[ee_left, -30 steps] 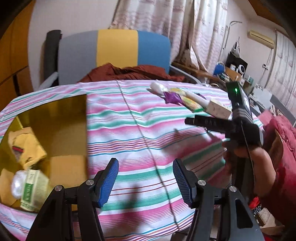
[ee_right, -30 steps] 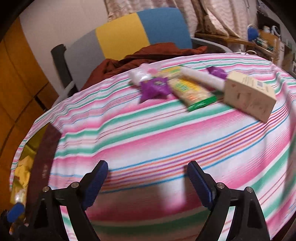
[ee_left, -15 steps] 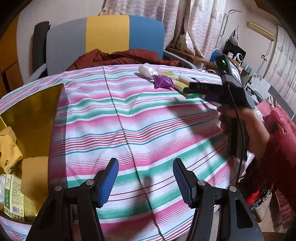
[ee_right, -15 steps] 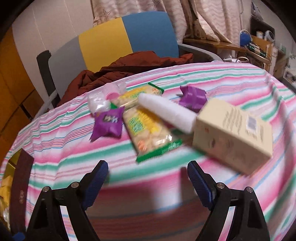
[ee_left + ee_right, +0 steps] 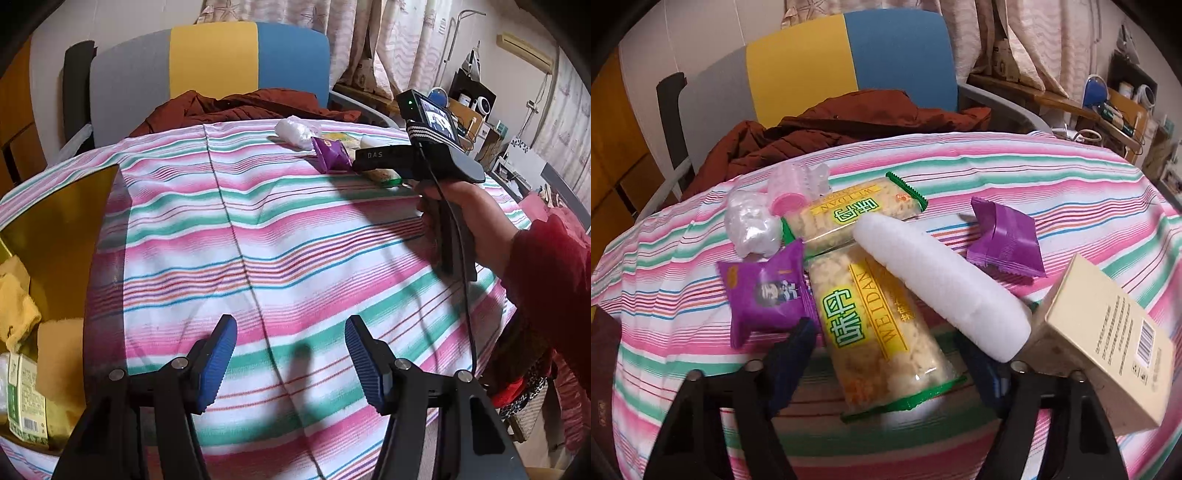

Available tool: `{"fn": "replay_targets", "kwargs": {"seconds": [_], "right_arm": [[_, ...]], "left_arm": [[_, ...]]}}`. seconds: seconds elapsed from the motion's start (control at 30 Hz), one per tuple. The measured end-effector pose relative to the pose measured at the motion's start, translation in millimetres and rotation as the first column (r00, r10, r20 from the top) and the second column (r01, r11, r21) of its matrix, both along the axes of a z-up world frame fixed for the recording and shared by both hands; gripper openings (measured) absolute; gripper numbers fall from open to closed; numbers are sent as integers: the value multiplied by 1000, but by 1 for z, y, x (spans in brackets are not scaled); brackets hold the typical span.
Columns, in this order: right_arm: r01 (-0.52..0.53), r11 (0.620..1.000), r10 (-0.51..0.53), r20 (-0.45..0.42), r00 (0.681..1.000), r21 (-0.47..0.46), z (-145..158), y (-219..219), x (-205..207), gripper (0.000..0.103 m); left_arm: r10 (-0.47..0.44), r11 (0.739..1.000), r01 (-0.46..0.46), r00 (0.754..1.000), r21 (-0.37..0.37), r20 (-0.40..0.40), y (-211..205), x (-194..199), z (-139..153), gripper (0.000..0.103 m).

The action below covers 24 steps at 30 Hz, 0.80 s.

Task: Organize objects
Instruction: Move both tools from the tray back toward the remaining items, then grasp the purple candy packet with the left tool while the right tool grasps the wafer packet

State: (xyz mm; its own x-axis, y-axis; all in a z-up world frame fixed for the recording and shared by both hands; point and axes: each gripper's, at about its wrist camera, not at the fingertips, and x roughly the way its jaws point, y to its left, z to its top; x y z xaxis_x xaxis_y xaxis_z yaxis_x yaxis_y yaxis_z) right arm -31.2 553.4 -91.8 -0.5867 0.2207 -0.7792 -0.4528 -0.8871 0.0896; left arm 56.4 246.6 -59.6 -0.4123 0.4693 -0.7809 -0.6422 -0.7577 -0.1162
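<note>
The right claw (image 5: 886, 365) stands spread astride the near snack bar (image 5: 882, 325), its jaws having just been closing, with the wrapper between them and the pads not visibly pressing it. Relative to that near snack bar: a white foam roll (image 5: 942, 280) lies across its upper right corner, a purple packet (image 5: 764, 291) touches its left edge, a second snack bar (image 5: 849, 214) lies just beyond it, and a beige carton (image 5: 1108, 354) sits to its right against the roll. Risk: lifting the bar may drag or tip the roll, which could then roll toward the carton or off the tabletop (image 5: 258, 240); the left jaw may also pinch the purple packet's edge, and the slick wrapper may slip if gripped only at its end. Open room lies toward the camera from the bar, on bare striped cloth; the far side is crowded. The left claw (image 5: 291, 354) hangs spread and empty over bare cloth, with the gold box (image 5: 55, 229) at its left, well apart from the bar.
</note>
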Motion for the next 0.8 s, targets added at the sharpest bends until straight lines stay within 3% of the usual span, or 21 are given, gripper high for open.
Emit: {"fn": "replay_targets", "kwargs": {"seconds": [0.23, 0.53, 0.67, 0.8], "right_arm": [[27, 1000, -27, -28, 999, -2, 1, 4, 10, 52], [62, 998, -62, -49, 997, -5, 0, 4, 31, 52], [64, 998, -64, -52, 997, 3, -1, 3, 31, 52], [66, 998, -65, -60, 996, 8, -2, 3, 32, 52]], "left_arm": [[-52, 998, 51, 998, -30, -39, 29, -13, 7, 62], [-84, 994, 80, 995, -72, -51, 76, -56, 9, 62], [-146, 983, 134, 985, -122, -91, 115, -82, 11, 70], [-188, 969, 166, 976, -181, -113, 149, -106, 7, 71]]}}
